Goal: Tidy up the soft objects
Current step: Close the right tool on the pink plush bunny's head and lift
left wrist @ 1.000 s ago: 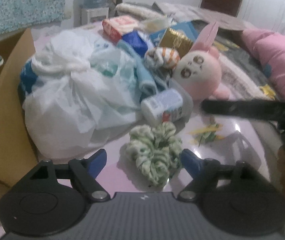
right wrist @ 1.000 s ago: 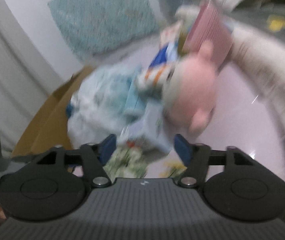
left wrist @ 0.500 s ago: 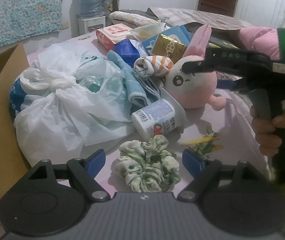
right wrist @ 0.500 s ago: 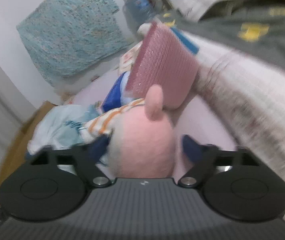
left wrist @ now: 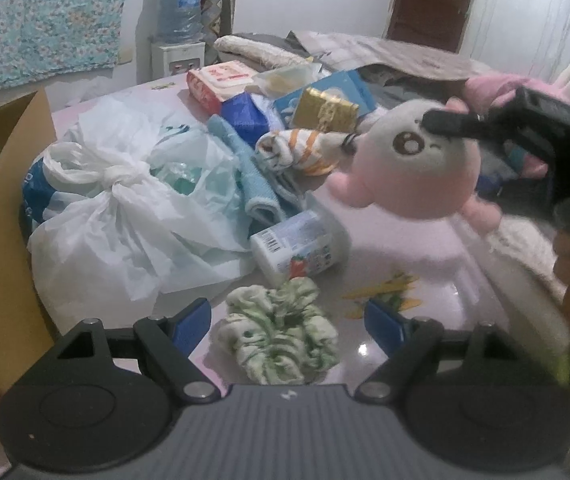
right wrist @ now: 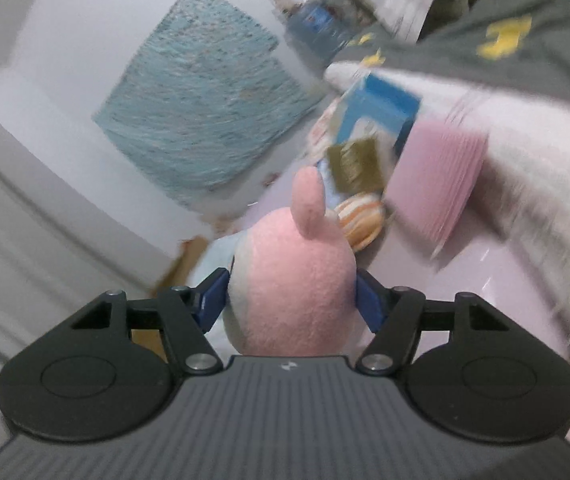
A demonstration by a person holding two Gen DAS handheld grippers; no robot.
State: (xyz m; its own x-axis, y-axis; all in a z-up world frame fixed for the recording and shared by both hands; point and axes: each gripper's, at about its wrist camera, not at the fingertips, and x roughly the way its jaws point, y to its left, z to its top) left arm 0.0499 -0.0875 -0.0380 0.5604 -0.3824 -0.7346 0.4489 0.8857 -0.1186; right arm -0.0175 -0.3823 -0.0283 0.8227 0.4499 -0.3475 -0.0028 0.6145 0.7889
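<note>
Two claws | right claw [right wrist: 291, 306] squeezing fuzzy round plush [right wrist: 293, 280] | left claw [left wrist: 287, 322] wide

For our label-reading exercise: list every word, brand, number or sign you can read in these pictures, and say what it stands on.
None can be read for certain.
Red and white box: red print, blurred.
White bottle: barcode and small print, too small.
Gold packet: pattern only.
Water jug: label blurred.
Blue box: print unreadable.

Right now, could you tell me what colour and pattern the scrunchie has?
The scrunchie is white with mottled green blotches, clearest in the left wrist view.
</note>
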